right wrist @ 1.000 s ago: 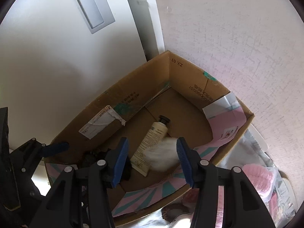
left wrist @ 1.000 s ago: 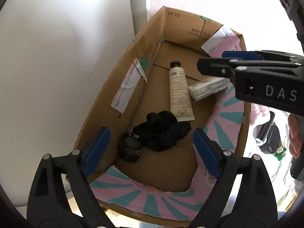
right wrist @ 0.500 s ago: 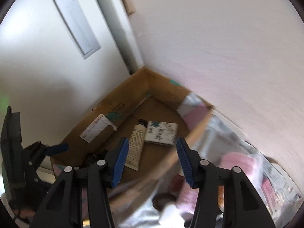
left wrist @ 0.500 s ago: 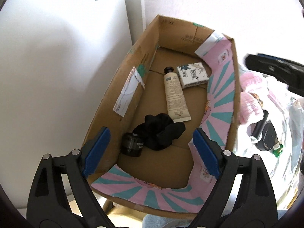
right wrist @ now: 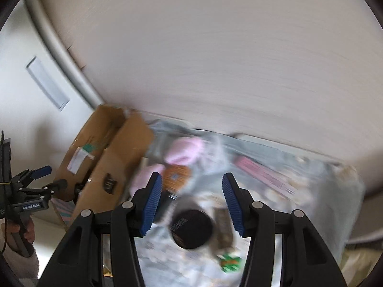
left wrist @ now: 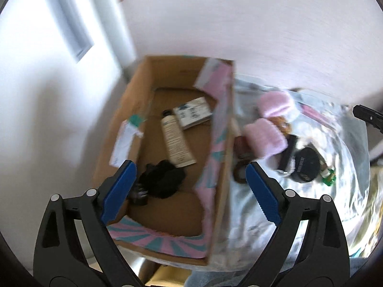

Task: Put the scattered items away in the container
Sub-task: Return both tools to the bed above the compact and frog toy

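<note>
Left wrist: left gripper [left wrist: 189, 186] opening wide, nothing between the pads, above the cardboard box [left wrist: 220, 191]. Inside: cream tube [left wrist: 176, 141], tissue pack [left wrist: 192, 114], black scrunchie [left wrist: 162, 179]. Beside it on crinkled plastic: pink rollers [left wrist: 265, 136], black round compact [left wrist: 306, 165].

Right wrist: right gripper [right wrist: 191, 203] part-spread, empty, over the compact [right wrist: 191, 229].

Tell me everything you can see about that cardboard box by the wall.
The cardboard box is brown, open-topped and long, sitting in the corner against white walls. Pink and teal striped paper lines its near and right inner sides, and torn white labels cling to its left wall. Inside lie a cream tube, a printed packet, a black fabric bundle and a small dark jar.
</note>
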### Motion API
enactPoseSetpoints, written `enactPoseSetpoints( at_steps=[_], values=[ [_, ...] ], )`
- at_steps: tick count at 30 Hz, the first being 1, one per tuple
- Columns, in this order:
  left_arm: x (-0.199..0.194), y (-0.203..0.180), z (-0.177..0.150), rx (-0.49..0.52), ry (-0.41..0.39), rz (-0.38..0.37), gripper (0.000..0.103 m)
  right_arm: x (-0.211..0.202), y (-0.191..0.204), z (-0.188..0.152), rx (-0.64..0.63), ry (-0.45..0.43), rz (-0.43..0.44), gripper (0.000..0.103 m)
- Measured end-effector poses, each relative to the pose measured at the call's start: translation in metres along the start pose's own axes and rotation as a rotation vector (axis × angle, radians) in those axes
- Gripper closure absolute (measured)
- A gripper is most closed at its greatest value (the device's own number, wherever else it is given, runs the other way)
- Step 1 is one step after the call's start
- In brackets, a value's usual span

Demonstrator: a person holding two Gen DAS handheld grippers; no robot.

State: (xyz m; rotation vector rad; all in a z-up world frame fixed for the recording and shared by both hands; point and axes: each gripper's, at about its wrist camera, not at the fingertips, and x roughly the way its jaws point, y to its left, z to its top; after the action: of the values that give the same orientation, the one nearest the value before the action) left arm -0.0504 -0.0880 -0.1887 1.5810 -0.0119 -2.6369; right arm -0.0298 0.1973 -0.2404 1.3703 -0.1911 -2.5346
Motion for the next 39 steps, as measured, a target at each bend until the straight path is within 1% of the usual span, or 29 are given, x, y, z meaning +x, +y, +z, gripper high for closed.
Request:
enactPoseSetpoints(
  at_steps=[5,8,9,10,13,18,21,24,27,31,36,39],
  values=[
    [-0.003,-0.050,0.006,0.114,-0.014,-0.055,0.010,-0.027,-0.036,-0.024,0.096,-0.030,-0.035,0.054],
    [-0.005,-0.086,0.005,0.198,-0.024,-0.108,0.008,-0.037,-0.053,-0.038,0.133,-0.032,-0.045,0.054],
    [-0.004,-0.100,0.003,0.235,-0.025,-0.140,0.007,-0.038,-0.056,-0.042,0.135,-0.028,-0.048,0.054],
    [-0.003,-0.112,0.001,0.261,-0.024,-0.168,0.005,-0.039,-0.059,-0.047,0.133,-0.022,-0.054,0.054],
    [0.008,-0.145,-0.011,0.339,-0.011,-0.259,0.004,-0.038,-0.062,-0.061,0.114,-0.005,-0.066,0.054],
    [0.025,-0.186,-0.035,0.478,-0.021,-0.331,0.004,-0.027,-0.062,-0.082,0.066,0.023,-0.067,0.054],
    [0.037,-0.201,-0.043,0.533,-0.030,-0.360,0.004,-0.019,-0.060,-0.096,0.028,0.030,-0.069,0.054],
    [0.049,-0.209,-0.045,0.561,-0.025,-0.392,0.004,-0.008,-0.058,-0.108,-0.001,0.039,-0.051,0.054],
    [0.060,-0.213,-0.043,0.568,-0.019,-0.425,0.004,0.002,-0.056,-0.120,-0.049,0.044,-0.042,0.054],
    [0.079,-0.221,-0.038,0.565,0.010,-0.401,0.004,0.016,-0.054,-0.130,-0.101,0.069,-0.033,0.054],
    [0.100,-0.220,-0.032,0.521,0.058,-0.411,0.004,0.034,-0.052,-0.137,-0.138,0.100,0.001,0.054],
    [0.114,-0.217,-0.031,0.498,0.087,-0.415,0.004,0.044,-0.048,-0.138,-0.154,0.106,0.004,0.054]
  ],
)
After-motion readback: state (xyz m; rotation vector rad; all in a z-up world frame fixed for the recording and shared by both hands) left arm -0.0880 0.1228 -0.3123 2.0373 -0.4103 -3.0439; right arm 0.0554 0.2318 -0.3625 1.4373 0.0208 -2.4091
